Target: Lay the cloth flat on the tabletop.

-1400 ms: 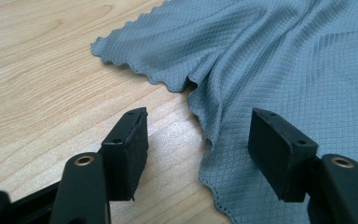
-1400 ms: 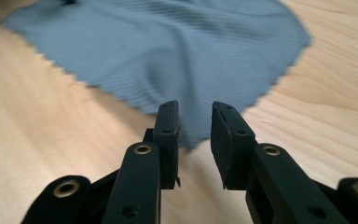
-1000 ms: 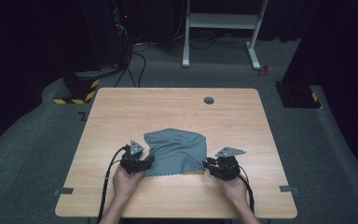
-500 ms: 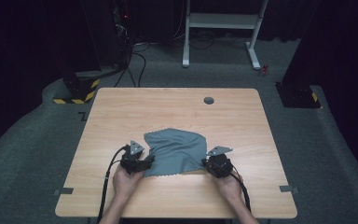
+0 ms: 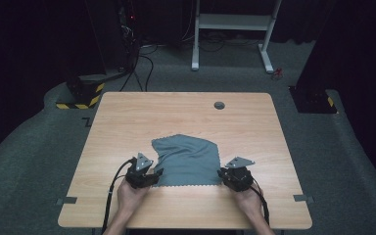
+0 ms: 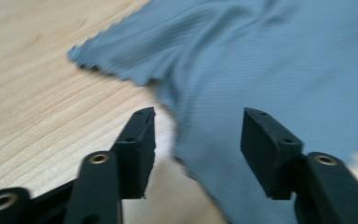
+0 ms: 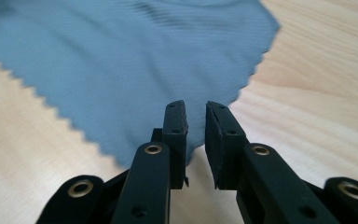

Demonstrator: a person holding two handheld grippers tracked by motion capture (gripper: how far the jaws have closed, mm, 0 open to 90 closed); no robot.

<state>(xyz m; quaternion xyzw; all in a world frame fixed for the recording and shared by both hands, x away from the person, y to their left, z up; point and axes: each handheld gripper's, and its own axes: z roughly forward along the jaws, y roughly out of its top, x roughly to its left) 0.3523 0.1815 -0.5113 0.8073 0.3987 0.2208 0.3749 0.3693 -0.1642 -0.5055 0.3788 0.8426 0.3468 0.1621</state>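
I find the grey cloth [image 5: 188, 159] lying on the table [image 5: 127, 122], near the front edge. My left gripper [image 6: 196, 140] has just been closing, jaws apart over the blurred cloth edge, gripping nothing. My right gripper [image 7: 196, 140] has just reopened slightly, a narrow gap; whether it pinches the corner is unclear.

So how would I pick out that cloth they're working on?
Look at the light wooden table; near its front edge, between the two black handheld grippers, lies a thin grey-blue fabric cloth. Its zigzag-cut edge and rumpled left side set it apart from the small dark round disc farther back.
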